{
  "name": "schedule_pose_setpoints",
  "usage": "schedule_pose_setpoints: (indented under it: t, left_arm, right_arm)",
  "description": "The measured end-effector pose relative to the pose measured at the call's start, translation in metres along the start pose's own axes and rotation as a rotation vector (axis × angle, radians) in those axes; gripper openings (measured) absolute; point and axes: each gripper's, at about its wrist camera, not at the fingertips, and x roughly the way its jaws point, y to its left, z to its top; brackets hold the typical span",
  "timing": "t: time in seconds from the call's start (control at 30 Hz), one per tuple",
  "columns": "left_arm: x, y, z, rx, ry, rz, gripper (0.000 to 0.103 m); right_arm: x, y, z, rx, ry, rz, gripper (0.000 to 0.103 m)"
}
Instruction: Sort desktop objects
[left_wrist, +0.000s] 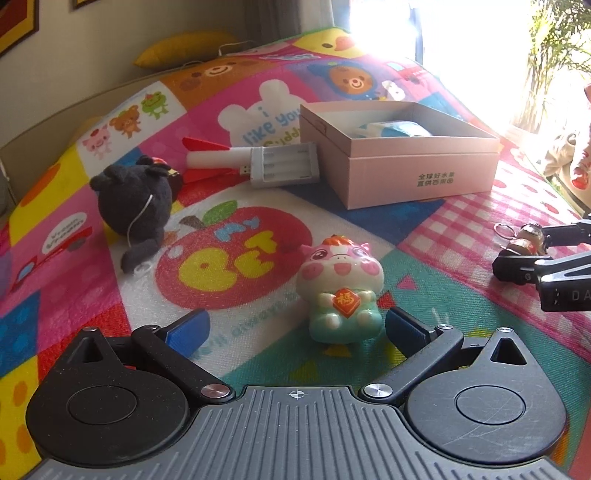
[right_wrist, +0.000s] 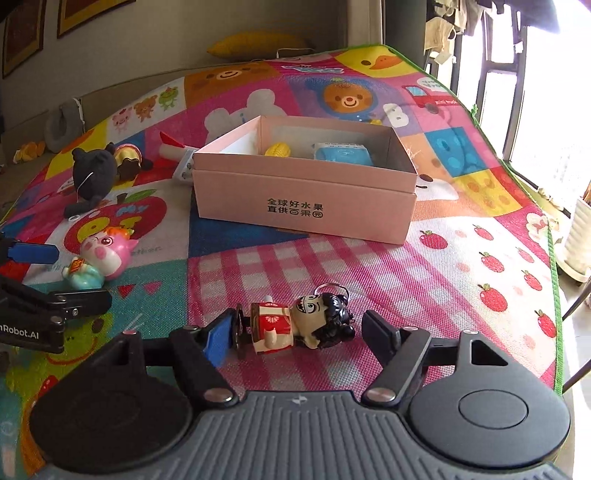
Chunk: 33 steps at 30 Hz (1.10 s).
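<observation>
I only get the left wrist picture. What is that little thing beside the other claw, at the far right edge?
Observer: A keychain doll in a red outfit, lying on its side between the right gripper's open fingers.
Operator: Anything in the pink box besides the blue-and-white thing?
Observer: Yes, a yellow toy corn lies beside the blue packet inside the box.
Operator: Is my pig toy upright?
Observer: From the right wrist view the pig figurine appears tilted, next to the left gripper's blue finger pad.
</observation>
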Motion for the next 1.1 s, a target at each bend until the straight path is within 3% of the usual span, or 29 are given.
schedule_pose_setpoints:
  t: [0.13,0.3,0.37,0.5,0.7,0.83,0.93,1.1]
  left_arm:
    - [-0.002,0.010,0.000,0.034,-0.006,0.096,0.103]
    - [-0.001,0.028,0.002,-0.034,0.012,0.146,0.103]
    - [-0.004,0.032,0.001,-0.056,0.007,0.087,0.103]
    - [-0.010,0.024,0.001,-0.057,0.002,-0.113,0.103]
    - [-0.006,-0.006,0.006,-0.025,0.018,-0.170,0.103]
    - [-0.002,-0.011,0.003,0.046,0.029,-0.088,0.103]
    - [-0.002,0.003,0.003,0.018,0.041,-0.049,0.103]
    - [-0.003,0.030,0.002,-0.008,0.045,0.098,0.103]
  right_arm:
    - [0.000,0.000,0.000,0.004,-0.001,-0.005,0.081]
    - [-0.001,0.005,-0.001,-0.022,-0.010,-0.017,0.086]
    - [-0.001,0.007,-0.002,-0.033,-0.014,-0.020,0.087]
    - [-0.001,0.009,-0.002,-0.037,-0.017,-0.020,0.089]
    - [-0.002,0.009,-0.002,-0.036,-0.021,-0.019,0.091]
    - [-0.002,0.008,-0.002,-0.032,-0.028,-0.017,0.093]
    - [-0.003,0.008,-0.002,-0.033,-0.031,-0.015,0.097]
    - [-0.003,0.008,-0.002,-0.035,-0.032,-0.018,0.098]
